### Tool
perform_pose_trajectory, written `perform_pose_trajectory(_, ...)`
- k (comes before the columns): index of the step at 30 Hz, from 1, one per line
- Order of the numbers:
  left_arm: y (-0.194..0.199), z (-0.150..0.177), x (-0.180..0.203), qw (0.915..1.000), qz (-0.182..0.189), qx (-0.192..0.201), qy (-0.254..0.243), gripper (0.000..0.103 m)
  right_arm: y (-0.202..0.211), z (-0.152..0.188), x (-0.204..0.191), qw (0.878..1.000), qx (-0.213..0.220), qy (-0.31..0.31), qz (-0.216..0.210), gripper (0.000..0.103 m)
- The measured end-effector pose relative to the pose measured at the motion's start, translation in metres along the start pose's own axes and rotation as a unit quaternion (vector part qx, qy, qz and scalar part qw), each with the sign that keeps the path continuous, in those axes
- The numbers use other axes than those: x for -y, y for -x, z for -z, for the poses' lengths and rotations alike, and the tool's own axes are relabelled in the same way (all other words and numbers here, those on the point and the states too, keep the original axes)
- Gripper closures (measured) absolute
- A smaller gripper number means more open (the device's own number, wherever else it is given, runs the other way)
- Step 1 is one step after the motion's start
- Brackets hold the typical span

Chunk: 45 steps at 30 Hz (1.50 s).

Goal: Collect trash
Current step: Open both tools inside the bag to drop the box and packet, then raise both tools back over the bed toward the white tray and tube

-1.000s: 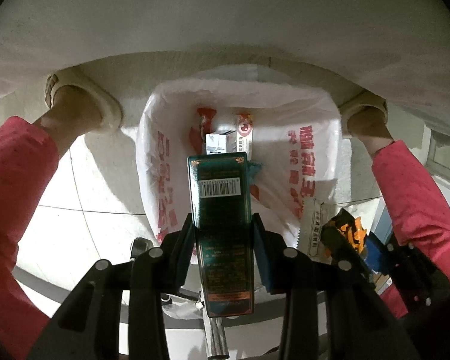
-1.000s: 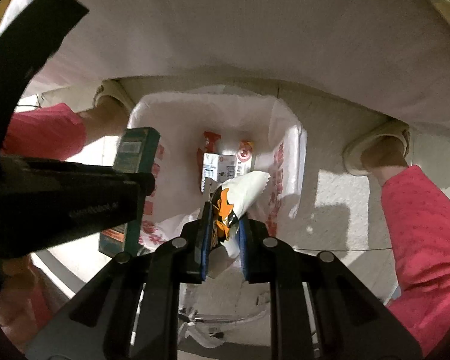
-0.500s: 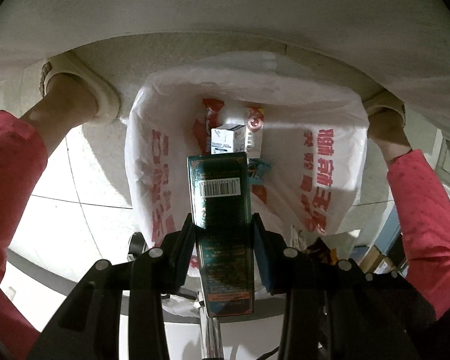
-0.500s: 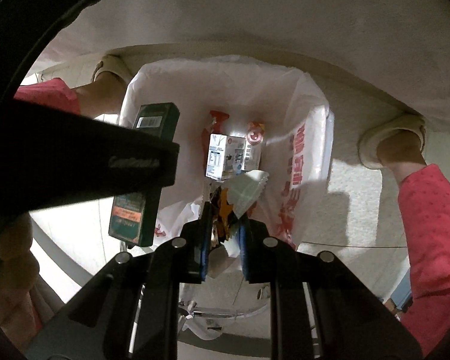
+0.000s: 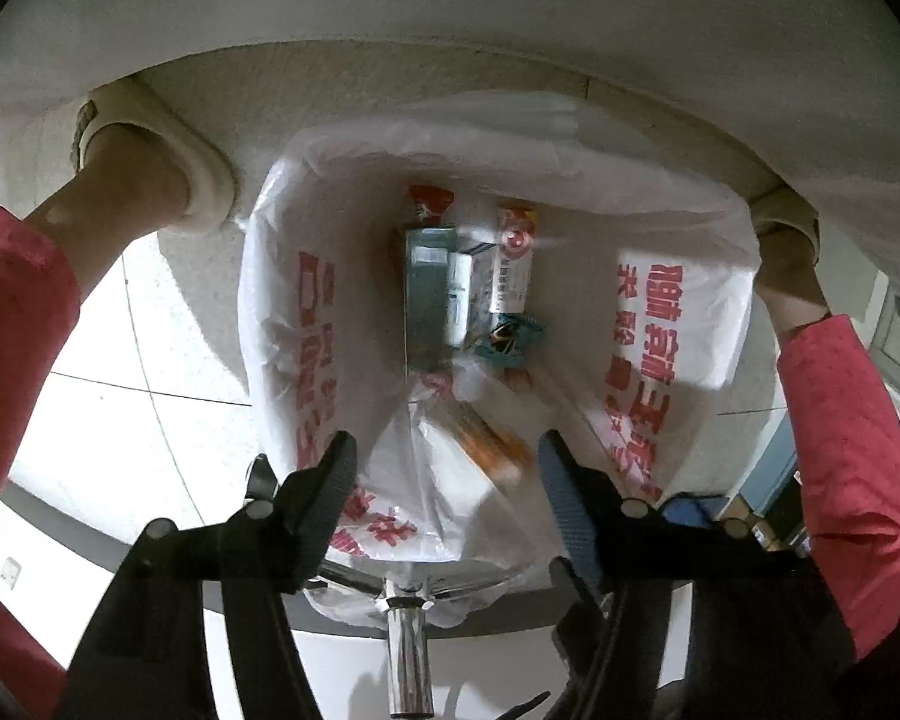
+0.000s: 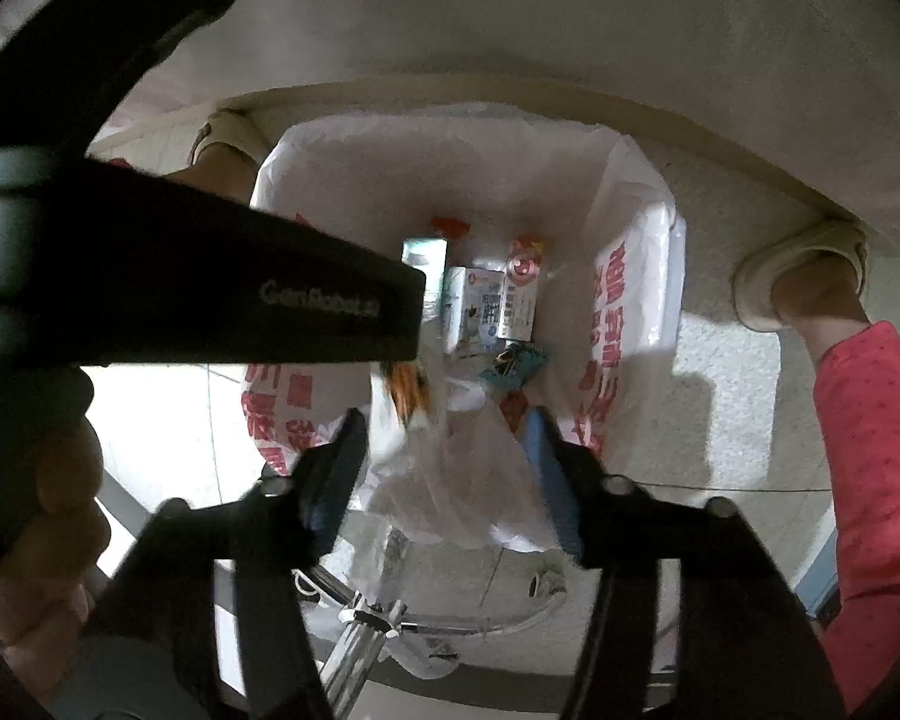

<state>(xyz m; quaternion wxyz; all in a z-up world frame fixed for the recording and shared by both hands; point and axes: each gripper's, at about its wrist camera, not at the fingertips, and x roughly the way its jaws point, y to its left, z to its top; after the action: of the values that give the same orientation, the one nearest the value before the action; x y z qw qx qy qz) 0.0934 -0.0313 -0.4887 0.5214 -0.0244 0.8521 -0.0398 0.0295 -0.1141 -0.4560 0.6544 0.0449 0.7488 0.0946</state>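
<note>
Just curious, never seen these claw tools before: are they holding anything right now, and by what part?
Nothing is held. Both the left gripper and the right gripper are opening with nothing between their fingers; the green box is blurred inside the trash bag.

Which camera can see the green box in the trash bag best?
The left wrist view: the green box shows along its whole length, though blurred, inside the bag. In the right wrist view the left gripper's black body hides most of it; only its top end peeks out.
</note>
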Motion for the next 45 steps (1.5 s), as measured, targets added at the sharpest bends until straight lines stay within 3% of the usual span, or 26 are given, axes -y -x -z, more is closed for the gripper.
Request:
perform_pose_trajectory(8,0.001,0.001,-0.005,1.0,-0.004,-0.003,0.003,0.04,0.002,0.001,0.001,1.0,0.002,-0.005,0.002,0.048)
perform_pose_trajectory(17,0.021,0.016,0.001,0.9988,-0.026,0.032,-0.026,0.034,0.027,0.01,-0.004,1.0,0.023,0.004,0.005,0.047)
perform_pose_trajectory(22,0.041,0.031,0.0,0.9972,-0.034,0.058,-0.033,0.033,0.052,0.017,-0.007,0.999,0.049,0.012,0.008,0.038)
perform_pose_trajectory(29,0.087,0.066,0.004,0.9914,-0.033,0.112,-0.059,0.025,0.115,0.046,-0.006,0.993,0.108,0.043,0.014,0.021)
perform_pose_trajectory(35,0.157,0.102,0.016,0.9801,-0.027,0.169,-0.1,0.024,0.188,0.067,0.005,0.983,0.164,0.076,0.035,0.018)
perform_pose_trajectory(39,0.214,0.122,0.019,0.9696,-0.025,0.216,-0.112,0.021,0.251,0.072,0.017,0.969,0.217,0.098,0.061,0.01)
perform_pose_trajectory(45,0.298,0.143,0.028,0.9534,-0.016,0.269,-0.136,0.015,0.338,0.065,0.042,0.945,0.271,0.153,0.101,0.01)
